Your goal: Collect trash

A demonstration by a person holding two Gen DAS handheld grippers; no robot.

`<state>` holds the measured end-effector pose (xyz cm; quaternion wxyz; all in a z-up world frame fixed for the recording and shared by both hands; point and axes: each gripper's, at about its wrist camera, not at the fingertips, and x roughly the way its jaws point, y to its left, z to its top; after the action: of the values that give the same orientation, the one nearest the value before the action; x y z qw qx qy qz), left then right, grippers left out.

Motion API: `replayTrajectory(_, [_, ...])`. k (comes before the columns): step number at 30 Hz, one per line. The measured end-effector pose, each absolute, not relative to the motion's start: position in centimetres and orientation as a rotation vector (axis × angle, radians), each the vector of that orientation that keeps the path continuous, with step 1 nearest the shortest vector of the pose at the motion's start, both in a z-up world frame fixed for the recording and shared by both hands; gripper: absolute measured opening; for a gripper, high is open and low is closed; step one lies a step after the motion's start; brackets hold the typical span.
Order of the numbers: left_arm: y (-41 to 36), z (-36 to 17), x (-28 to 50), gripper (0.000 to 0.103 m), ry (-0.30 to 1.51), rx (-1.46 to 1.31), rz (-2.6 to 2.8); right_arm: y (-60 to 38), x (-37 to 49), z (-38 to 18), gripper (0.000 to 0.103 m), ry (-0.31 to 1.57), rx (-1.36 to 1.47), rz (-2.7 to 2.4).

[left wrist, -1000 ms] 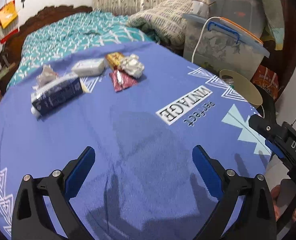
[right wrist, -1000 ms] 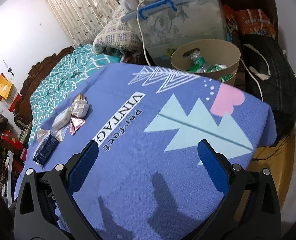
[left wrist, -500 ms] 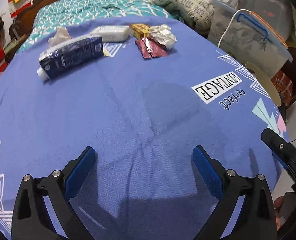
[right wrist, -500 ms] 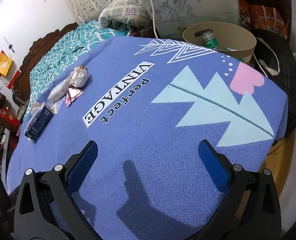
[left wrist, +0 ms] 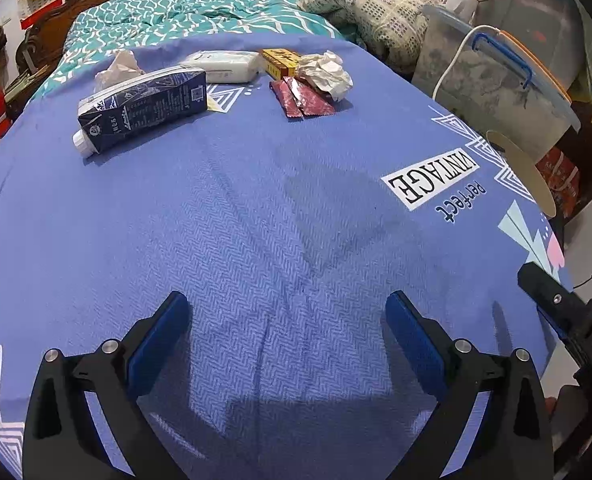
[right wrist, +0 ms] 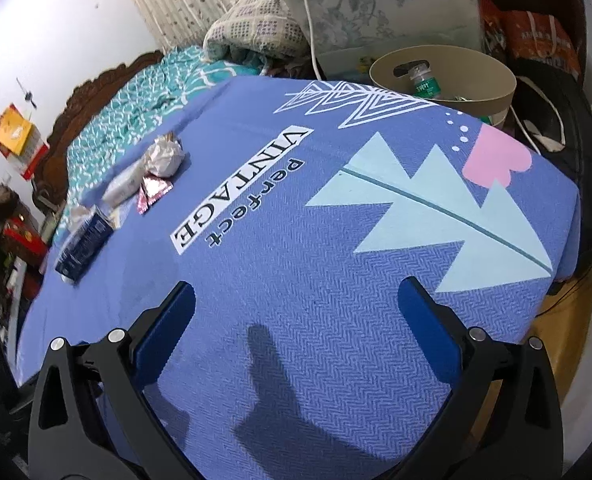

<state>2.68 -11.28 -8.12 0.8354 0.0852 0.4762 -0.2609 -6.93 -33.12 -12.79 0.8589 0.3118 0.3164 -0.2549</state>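
Trash lies at the far side of the blue cloth-covered table (left wrist: 256, 220): a dark blue carton (left wrist: 144, 110) on its side, a white packet (left wrist: 224, 66), a yellow box (left wrist: 282, 62), a crumpled paper ball (left wrist: 325, 74), red wrappers (left wrist: 303, 100) and a crumpled tissue (left wrist: 118, 68). My left gripper (left wrist: 286, 320) is open and empty, well short of them. My right gripper (right wrist: 296, 312) is open and empty over the cloth; the carton (right wrist: 84, 240) and paper ball (right wrist: 166, 156) lie far to its left. A round tan bin (right wrist: 443, 76) holding a bottle stands beyond the table's far edge.
The bin's rim (left wrist: 527, 176) shows at the table's right edge in the left wrist view. A clear storage box with blue handle (left wrist: 495, 76) and folded blanket (left wrist: 375, 28) stand behind. A bed with teal cover (left wrist: 184, 12) lies beyond the table. A black bag (right wrist: 555, 128) sits on the floor.
Both grippers have moved forward and tilted down over the table, so the trash now looks nearer in the left view. Both stay open and empty.
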Motion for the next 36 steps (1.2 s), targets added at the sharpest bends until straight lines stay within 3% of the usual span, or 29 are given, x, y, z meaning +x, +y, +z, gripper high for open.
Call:
replayTrajectory(20, [-8.7, -7.5, 3.3, 0.094, 0.996, 0.143, -0.672, -32.0, -5.8, -12.2, 0.100, 0.645, 0.567, -0.445])
replayTrajectory(23, [-7.0, -6.5, 4.9, 0.094, 0.955, 0.153, -0.631, -31.1, -4.7, -11.9, 0.095, 0.648, 0.524, -0.386])
replayTrajectory(30, [-6.7, -1.0, 12.1, 0.094, 0.714, 0.449, -0.531, -30.5, -1.7, -12.4, 0.086, 0.690, 0.515, -0.204])
replayTrajectory(36, [-10.6, -3.9, 19.2, 0.094, 0.768, 0.721, -0.598, -32.2, 1.8, -10.3, 0.081, 0.698, 0.509, -0.068])
